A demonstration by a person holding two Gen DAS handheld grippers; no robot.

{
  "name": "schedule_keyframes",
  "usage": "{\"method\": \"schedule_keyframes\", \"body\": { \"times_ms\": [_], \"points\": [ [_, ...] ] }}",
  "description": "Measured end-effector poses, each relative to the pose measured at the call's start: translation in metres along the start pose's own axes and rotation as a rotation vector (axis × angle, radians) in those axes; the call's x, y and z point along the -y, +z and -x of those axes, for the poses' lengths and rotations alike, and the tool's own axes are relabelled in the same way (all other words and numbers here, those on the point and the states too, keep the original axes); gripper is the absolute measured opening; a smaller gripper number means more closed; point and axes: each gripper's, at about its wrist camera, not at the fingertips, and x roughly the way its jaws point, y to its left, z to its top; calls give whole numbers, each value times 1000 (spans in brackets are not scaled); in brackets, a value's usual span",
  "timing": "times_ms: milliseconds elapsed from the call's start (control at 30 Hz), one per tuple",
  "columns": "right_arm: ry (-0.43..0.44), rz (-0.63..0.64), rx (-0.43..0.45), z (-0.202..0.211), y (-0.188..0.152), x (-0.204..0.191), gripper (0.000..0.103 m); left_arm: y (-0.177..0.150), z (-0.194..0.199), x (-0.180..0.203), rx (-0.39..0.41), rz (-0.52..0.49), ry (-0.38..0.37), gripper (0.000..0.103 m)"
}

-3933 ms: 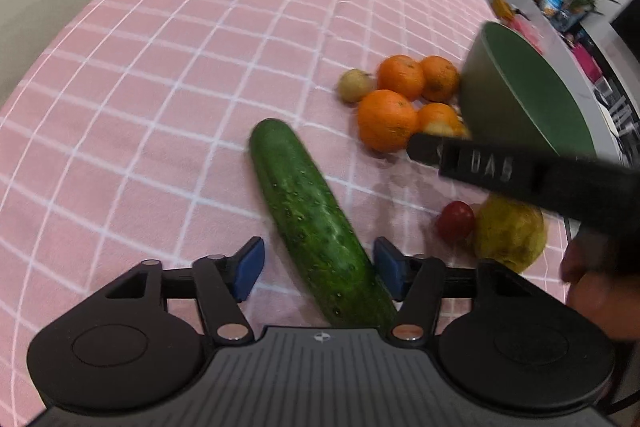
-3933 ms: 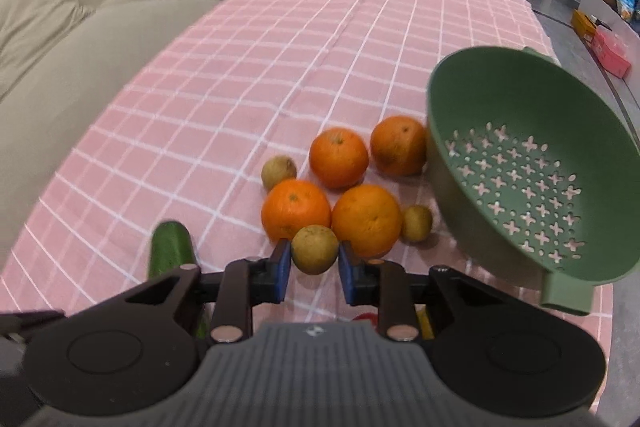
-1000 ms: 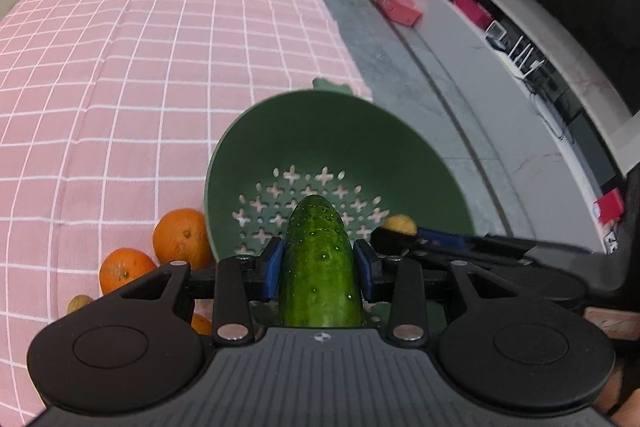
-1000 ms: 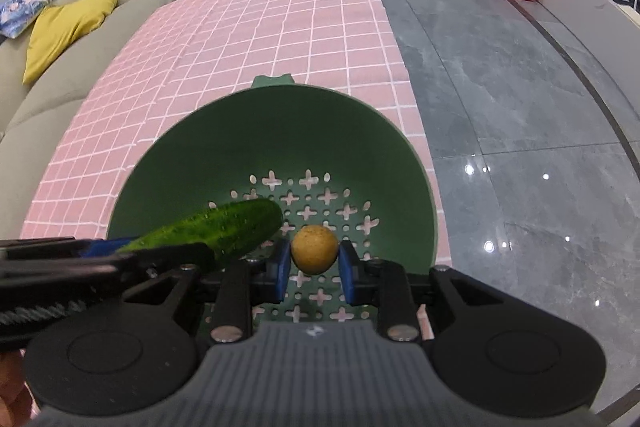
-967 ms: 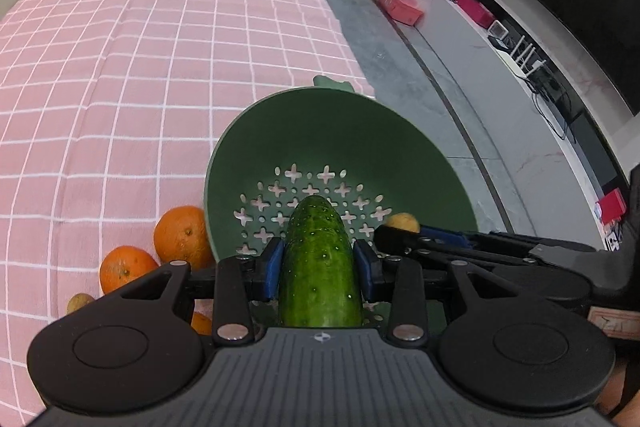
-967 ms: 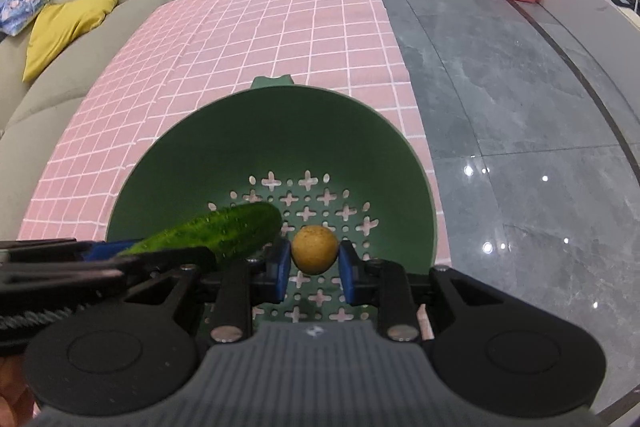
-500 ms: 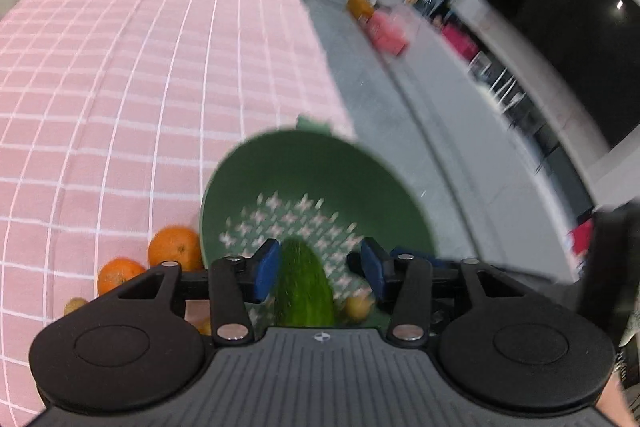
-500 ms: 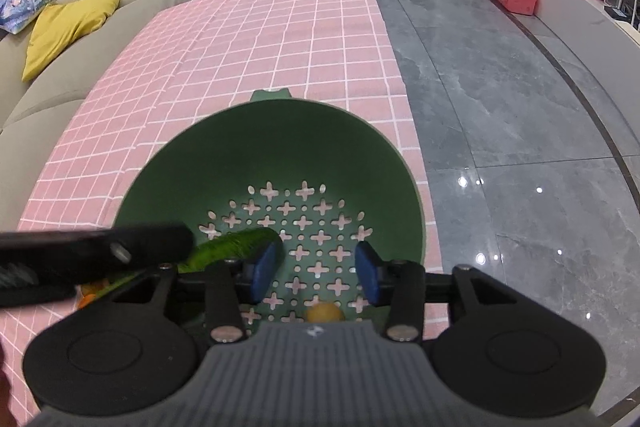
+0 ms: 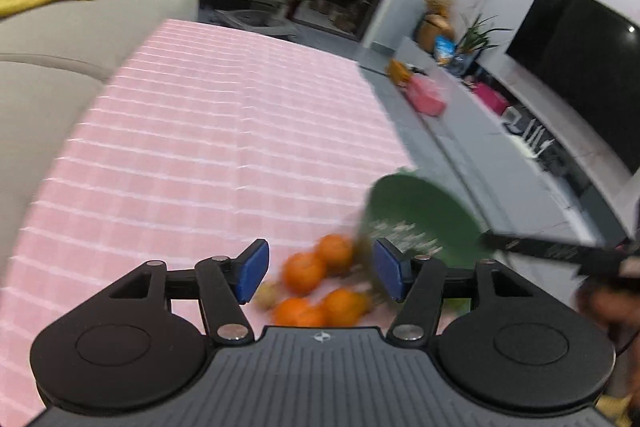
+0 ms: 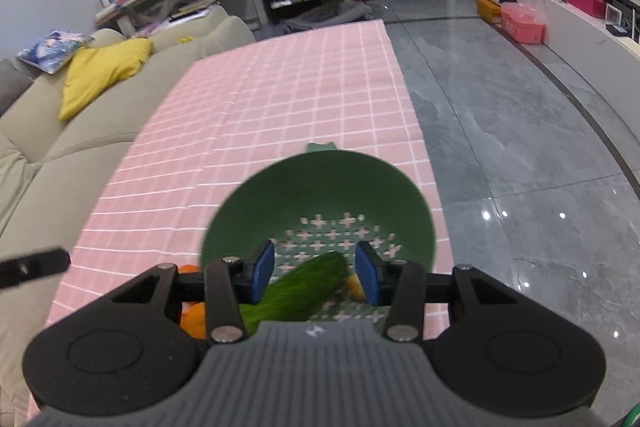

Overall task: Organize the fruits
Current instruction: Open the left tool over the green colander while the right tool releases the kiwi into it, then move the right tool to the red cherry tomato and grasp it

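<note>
My left gripper hangs over the pink checked tablecloth; its jaws are opening and hold nothing. Beyond its blue pads, blurred, lie several oranges and a small brownish fruit. The green colander stands to their right. In the right wrist view the colander holds the cucumber and a small yellow-brown fruit. My right gripper hovers open above them, its pads touching neither. One finger of the left gripper shows at the left edge.
A beige sofa with a yellow cushion runs along the table's left side. The table's right edge drops to grey floor just past the colander. A person's hand holds the right gripper at the right.
Both grippers opened and let go: the cucumber and the small fruit now lie in the colander. The left gripper swung left and up over the oranges. The right gripper rose and pulled back.
</note>
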Motion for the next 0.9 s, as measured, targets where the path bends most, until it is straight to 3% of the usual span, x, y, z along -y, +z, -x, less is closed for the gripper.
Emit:
{"method": "schedule_keyframes", "body": {
  "times_ms": [67,233,367,500,900],
  "points": [
    [8,8,15,11,-7,-8,42,-12,10,-8,13,-10,25,76],
    [19,19,9,27,-35,-28,43,-39,13,-18,-75,-42,51,76],
    [-1,68,-34,28,-60,-49,43,-49,5,-15,-123,-58,60,76],
    [3,105,-98,20,-82,-68,43,-58,-5,-12,-187,-94,119,76],
    [38,246,-178,-11,-103,-112,44,-63,-8,-31,-206,-47,194,81]
  ]
}}
